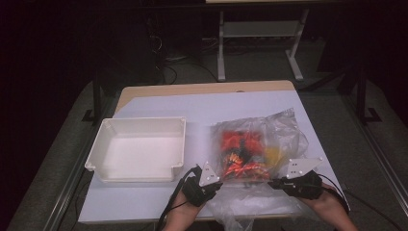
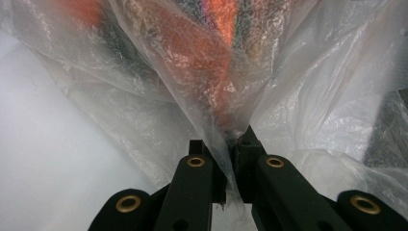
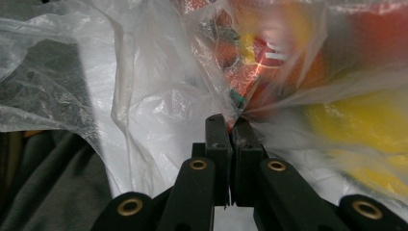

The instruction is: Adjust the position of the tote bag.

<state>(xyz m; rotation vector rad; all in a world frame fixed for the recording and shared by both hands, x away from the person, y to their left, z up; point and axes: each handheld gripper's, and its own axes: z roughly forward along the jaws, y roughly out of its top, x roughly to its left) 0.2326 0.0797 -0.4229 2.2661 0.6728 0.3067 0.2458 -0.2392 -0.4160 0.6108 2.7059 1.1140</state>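
Observation:
A clear plastic bag holding red, orange and yellow packets lies on the right half of the table. My left gripper is at the bag's near left corner, shut on a fold of the bag's film. At the near right corner my right gripper is also shut on the bag's film. In the left gripper view the orange contents hang just beyond the jaws. The right gripper view shows yellow packets and red ones through the film.
An empty white tray stands on the table's left half, close to my left hand. The pale table cover reaches the far wooden edge. A white desk frame stands on the dark floor beyond.

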